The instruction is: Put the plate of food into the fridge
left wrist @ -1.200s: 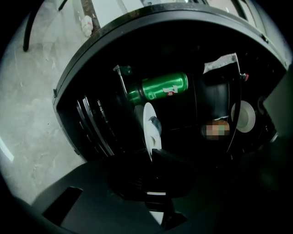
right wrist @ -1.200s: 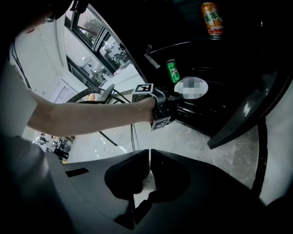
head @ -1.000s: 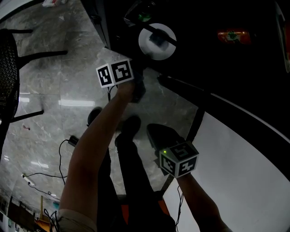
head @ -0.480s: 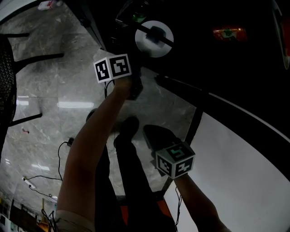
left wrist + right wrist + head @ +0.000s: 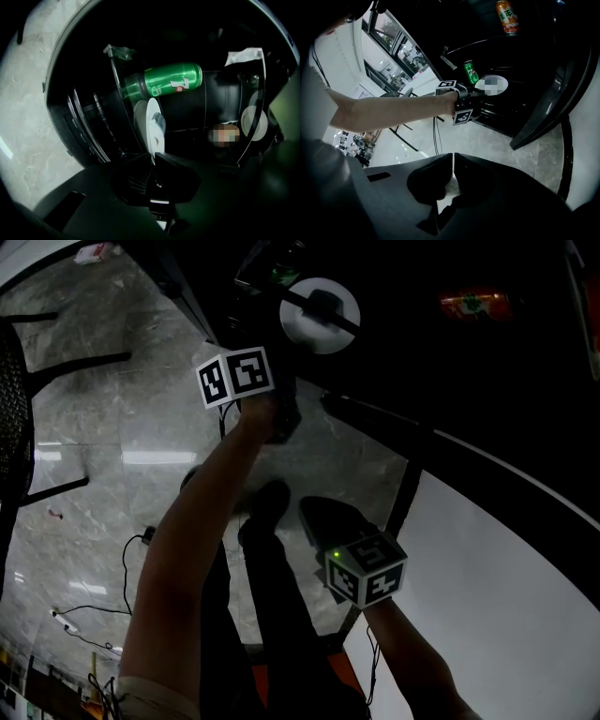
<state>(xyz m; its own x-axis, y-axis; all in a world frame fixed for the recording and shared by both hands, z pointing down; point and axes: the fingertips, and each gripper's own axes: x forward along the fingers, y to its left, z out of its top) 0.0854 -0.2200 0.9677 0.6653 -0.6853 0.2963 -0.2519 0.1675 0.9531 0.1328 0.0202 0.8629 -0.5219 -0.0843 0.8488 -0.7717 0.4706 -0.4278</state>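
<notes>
L gripper [image 5: 153, 158] clamped on rim of plate [image 5: 151, 105] w/ food [image 5: 160, 125], held inside fridge [image 5: 89, 122] near green can [image 5: 174, 81]. R gripper [image 5: 453, 157] closed, empty, over floor [image 5: 487, 136] by fridge door [image 5: 553, 93].

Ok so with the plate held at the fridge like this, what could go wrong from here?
1. The left gripper pinches the plate only at its rim, so the plate might tip and the food could slide off.
2. The green can stands close beside the plate; pushing the plate further in may knock it over.
</notes>
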